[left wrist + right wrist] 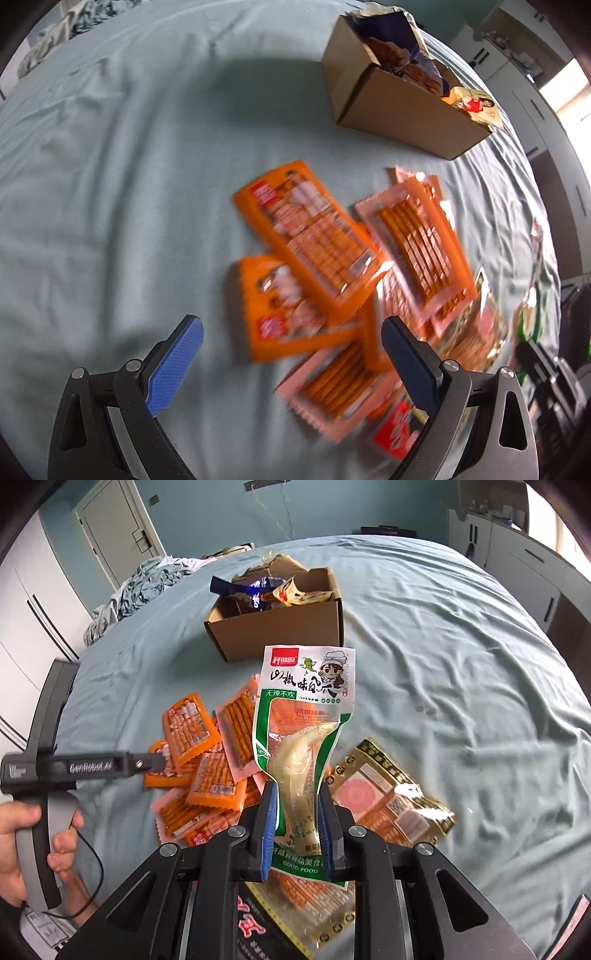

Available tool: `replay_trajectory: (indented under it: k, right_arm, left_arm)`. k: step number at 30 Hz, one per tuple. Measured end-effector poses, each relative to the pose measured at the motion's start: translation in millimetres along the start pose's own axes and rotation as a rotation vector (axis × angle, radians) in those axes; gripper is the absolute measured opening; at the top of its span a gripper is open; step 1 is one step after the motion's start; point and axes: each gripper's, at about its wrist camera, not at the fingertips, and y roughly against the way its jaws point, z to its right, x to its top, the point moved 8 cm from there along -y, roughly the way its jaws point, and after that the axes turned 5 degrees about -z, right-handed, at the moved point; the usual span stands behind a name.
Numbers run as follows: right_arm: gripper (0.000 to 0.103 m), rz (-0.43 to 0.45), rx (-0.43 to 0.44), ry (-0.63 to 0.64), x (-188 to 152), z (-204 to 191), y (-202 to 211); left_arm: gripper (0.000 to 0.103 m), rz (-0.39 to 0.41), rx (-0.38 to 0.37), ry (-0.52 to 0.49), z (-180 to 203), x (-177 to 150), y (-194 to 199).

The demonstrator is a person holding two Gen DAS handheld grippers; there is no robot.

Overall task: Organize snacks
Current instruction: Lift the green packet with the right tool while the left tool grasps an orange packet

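Cardboard box (pixel 280 635) holds few packets; right gripper (pixel 297 830) pinches a green-and-white pouch (pixel 306 716), left gripper (pixel 291 365) spread above the orange pile (pixel 314 251).

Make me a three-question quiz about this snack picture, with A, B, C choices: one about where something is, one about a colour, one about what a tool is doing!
1. Where is the cardboard box?
A. On the bed, beyond the snack pile
B. On the floor
C. On a shelf

2. What colour frames the packet in the right tool?
A. Purple
B. Green
C. Black

3. What is the left tool doing?
A. Squeezing an orange packet
B. Closed on the box
C. Open above the pile, holding nothing

Answers:
1 A, the box sits on the blue sheet past the orange packets.
2 B, green borders its clear window.
3 C, its blue pads stand wide apart with nothing gripped.
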Motion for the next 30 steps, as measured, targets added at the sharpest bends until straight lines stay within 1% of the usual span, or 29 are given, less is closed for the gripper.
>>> replay_trajectory:
  k: [2, 3, 6, 7, 8, 10, 11, 12, 13, 14, 17, 18, 19, 20, 22, 23, 25, 26, 27, 28, 29, 30]
  right_arm:
    - [0.019, -0.003, 0.007, -0.002, 3.1, 1.9, -4.8]
    - [0.019, -0.003, 0.013, -0.007, 4.8, 3.3, -6.3]
    - [0.019, -0.001, 0.01, -0.008, 6.4, 6.6, -8.2]
    - [0.019, -0.004, 0.01, -0.01, 6.8, 8.0, -9.7]
    - [0.019, -0.007, 0.01, -0.013, 7.2, 9.5, -11.5]
    - [0.019, -0.011, 0.008, -0.019, 7.6, 12.0, -13.3]
    - [0.019, -0.013, 0.007, -0.02, 7.8, 12.8, -14.1]
    - [0.019, -0.016, 0.005, -0.02, 7.6, 13.9, -15.3]
    - [0.019, -0.014, 0.004, -0.023, 7.9, 14.2, -16.1]
    - [0.019, -0.016, 0.0, -0.021, 7.8, 14.2, -16.9]
    - [0.019, -0.019, -0.001, -0.014, 7.9, 13.1, -17.7]
    - [0.019, -0.018, 0.003, -0.014, 8.0, 12.7, -17.5]
    - [0.019, -0.017, 0.006, -0.016, 8.1, 12.7, -16.8]
    - [0.019, -0.014, 0.007, -0.016, 8.4, 13.0, -16.2]
    - [0.019, -0.005, -0.001, -0.016, 9.2, 14.9, -14.0]
    - [0.019, 0.001, -0.005, -0.017, 9.4, 15.6, -12.4]
    - [0.019, 0.016, -0.012, -0.018, 8.9, 16.9, -8.2]
    - [0.019, 0.022, -0.016, -0.016, 7.9, 17.0, -6.6]
    - [0.019, 0.028, -0.022, -0.013, 7.0, 17.4, -4.6]
    - [0.019, 0.033, -0.026, -0.012, 6.5, 17.5, -3.0]
    - [0.019, 0.041, -0.032, -0.011, 6.1, 17.6, -1.0]
    - [0.019, 0.046, -0.033, -0.009, 5.6, 17.4, 0.5]
  left_arm:
    - [0.099, 0.011, 0.034, 0.006, 0.6, 15.1, -6.7]
    - [0.099, 0.012, 0.038, 0.017, 0.6, 21.7, -9.8]
    - [0.099, -0.008, 0.004, 0.056, 2.8, 41.3, -27.5]
    - [0.103, -0.022, 0.006, 0.064, 3.3, 45.6, -34.2]
    - [0.103, -0.015, 0.029, 0.062, 4.1, 52.0, -39.4]
    - [0.103, 0.029, 0.096, 0.023, 9.0, 60.4, -41.5]
    - [0.103, 0.036, 0.148, -0.025, 14.5, 64.4, -46.5]
    - [0.103, 0.04, 0.181, -0.057, 18.2, 66.4, -49.9]
    - [0.103, 0.061, 0.202, -0.083, 21.4, 68.8, -50.7]
    - [0.103, 0.087, 0.208, -0.1, 24.2, 71.5, -50.7]
    - [0.103, 0.084, 0.193, -0.105, 25.0, 73.0, -52.8]
    - [0.097, 0.081, 0.19, -0.111, 23.7, 73.1, -52.3]
    - [0.089, 0.081, 0.195, -0.119, 20.8, 72.6, -50.4]
    - [0.083, 0.087, 0.188, -0.129, 15.6, 70.3, -44.4]
    - [0.06, 0.086, 0.176, -0.144, 16.1, 67.4, -39.1]
    - [0.055, 0.084, 0.17, -0.148, 15.1, 65.4, -35.6]
    - [0.043, 0.069, 0.14, -0.142, 11.8, 59.2, -31.2]
    - [0.038, 0.065, 0.113, -0.129, 9.2, 55.6, -27.4]
    - [0.027, 0.067, 0.092, -0.113, 5.6, 52.9, -22.6]
    - [0.015, 0.057, 0.058, -0.098, 2.7, 48.9, -19.0]
    - [0.012, 0.047, -0.011, -0.074, 1.9, 44.0, -13.9]
    - [0.009, 0.047, -0.042, -0.059, 0.4, 40.9, -9.1]
